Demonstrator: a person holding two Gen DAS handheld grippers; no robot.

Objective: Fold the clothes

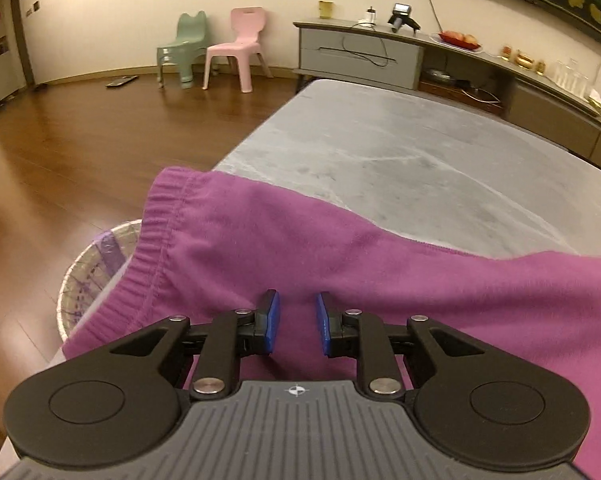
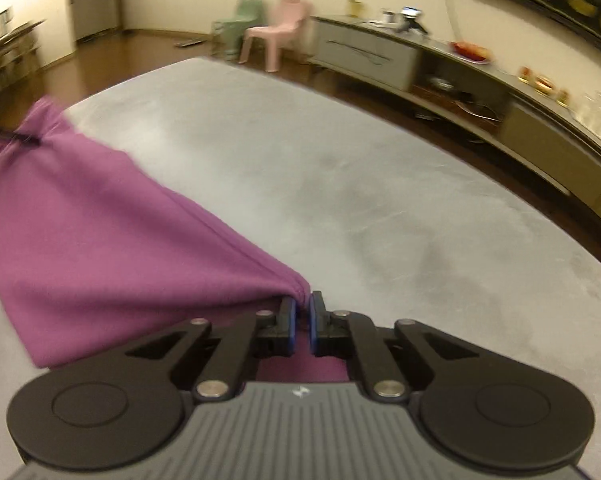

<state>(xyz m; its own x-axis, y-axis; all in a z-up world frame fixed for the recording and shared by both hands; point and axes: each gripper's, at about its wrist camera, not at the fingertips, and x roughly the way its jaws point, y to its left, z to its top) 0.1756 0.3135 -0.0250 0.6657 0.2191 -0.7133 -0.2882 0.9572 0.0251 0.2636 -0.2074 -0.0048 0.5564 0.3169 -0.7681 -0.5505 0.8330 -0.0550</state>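
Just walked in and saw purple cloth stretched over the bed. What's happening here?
A person is working a purple garment with two handheld grippers on a grey bed. The right gripper is shut on a bunched edge of the fabric, which stretches away to its left. The left gripper sits over the cloth near its ribbed band, fingers apart, not pinching it. No fold shows yet. A wicker basket stands on the floor beside the bed.

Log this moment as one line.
left tool: open over purple garment | right tool: shut on garment corner | surface: grey table
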